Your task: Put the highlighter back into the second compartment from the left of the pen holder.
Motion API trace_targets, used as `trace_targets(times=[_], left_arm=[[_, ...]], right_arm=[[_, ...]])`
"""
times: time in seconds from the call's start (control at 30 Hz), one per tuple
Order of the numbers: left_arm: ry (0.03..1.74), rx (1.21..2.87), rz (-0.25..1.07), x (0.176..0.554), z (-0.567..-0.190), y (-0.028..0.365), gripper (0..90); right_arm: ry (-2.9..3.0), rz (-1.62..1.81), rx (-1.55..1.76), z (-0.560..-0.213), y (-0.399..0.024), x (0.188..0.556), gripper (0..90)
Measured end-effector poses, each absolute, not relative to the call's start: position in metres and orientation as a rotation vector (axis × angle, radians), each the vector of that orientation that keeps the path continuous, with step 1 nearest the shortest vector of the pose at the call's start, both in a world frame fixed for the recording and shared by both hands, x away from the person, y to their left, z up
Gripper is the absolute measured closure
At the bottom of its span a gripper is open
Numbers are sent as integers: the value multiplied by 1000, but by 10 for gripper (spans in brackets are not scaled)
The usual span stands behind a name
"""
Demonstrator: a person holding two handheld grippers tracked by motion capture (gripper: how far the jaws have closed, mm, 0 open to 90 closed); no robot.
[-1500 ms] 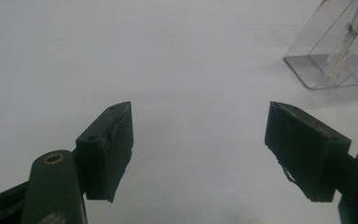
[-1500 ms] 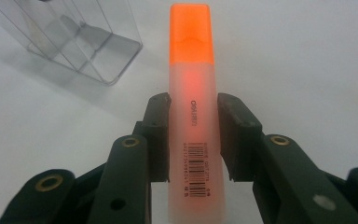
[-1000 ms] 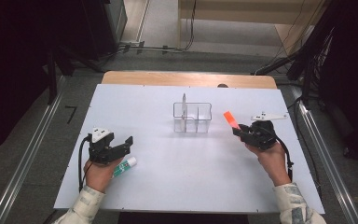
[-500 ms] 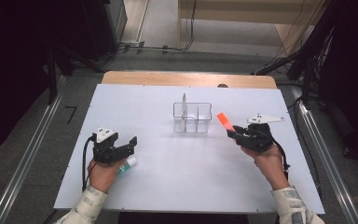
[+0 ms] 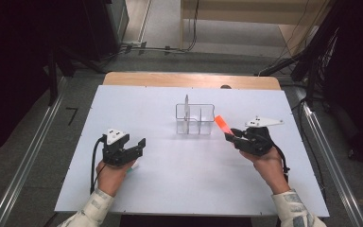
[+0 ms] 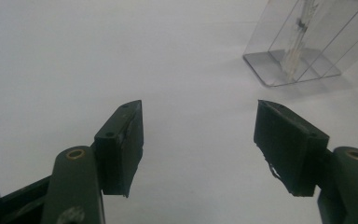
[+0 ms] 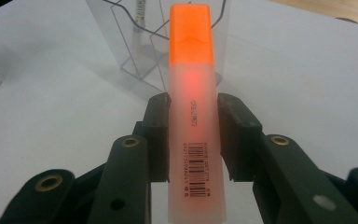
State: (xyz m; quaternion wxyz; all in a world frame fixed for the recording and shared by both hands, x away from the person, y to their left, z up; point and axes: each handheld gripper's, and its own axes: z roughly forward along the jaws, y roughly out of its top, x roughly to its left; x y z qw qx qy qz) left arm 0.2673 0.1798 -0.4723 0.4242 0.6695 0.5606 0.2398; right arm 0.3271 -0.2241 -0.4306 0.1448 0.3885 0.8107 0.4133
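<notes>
- High view: the right gripper [image 5: 230,135] grasps an orange highlighter [image 5: 223,124], cap end raised and tilted toward the clear organizer [image 5: 194,119]. Against the picture a second ago, it has drawn closer to the organizer's right end; highlighter and organizer are near but apart. Judgement: the drop into a compartment is next, not yet begun.
- High view: the left gripper [image 5: 133,147] sits low at the table's [image 5: 137,101] left. The small pale marker lying beside it a second ago is now almost hidden under it.
- Left gripper view: its jaws have just been closing, yet stand released, nothing between them.
- Right gripper view: the pads [image 7: 160,135] are clenched on the highlighter's [image 7: 194,130] frosted barrel. A barcode and small print run along the barrel; I cannot read the print.
</notes>
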Motion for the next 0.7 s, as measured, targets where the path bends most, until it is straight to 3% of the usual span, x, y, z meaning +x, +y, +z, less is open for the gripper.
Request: trace_targets(times=[0.7], left_arm=[[1290, 1720, 535, 278, -467, 138, 604]], right_arm=[[2400, 1226, 1036, -432, -196, 319, 643]])
